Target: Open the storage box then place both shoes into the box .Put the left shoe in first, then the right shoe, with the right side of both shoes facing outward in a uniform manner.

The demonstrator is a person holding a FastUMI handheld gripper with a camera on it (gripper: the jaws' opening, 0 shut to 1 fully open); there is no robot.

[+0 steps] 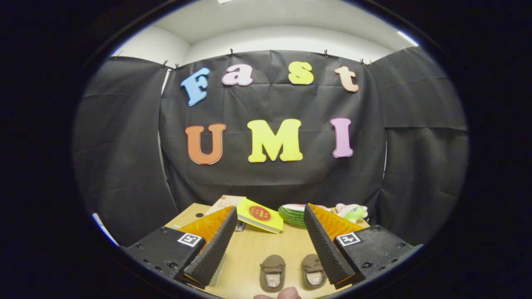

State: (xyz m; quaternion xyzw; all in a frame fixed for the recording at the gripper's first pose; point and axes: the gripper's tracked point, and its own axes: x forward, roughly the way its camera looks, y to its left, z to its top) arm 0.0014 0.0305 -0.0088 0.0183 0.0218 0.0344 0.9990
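We saw the tongs (266, 245) spread apart, holding nothing, above the table (253, 249), two small brown shoes (272, 273) side by side between the fingers toward 6 o'clock; likely soft and light, best pinched at the heel collar.

One view is supplied, from a fisheye camera mounted on the gripper (268, 216). It looks forward along the two fingers, which rise from the lower part of the view with a wide gap between them. The camera sits above the near edge of a wooden table (266, 249), pitched slightly downward. It faces the black cloth wall (270, 174) at the table's far side squarely. A pair of brown shoes (293, 272) lies close below the lens, between the fingers; a yellow booklet (259, 215) lies beyond them, near the wall.
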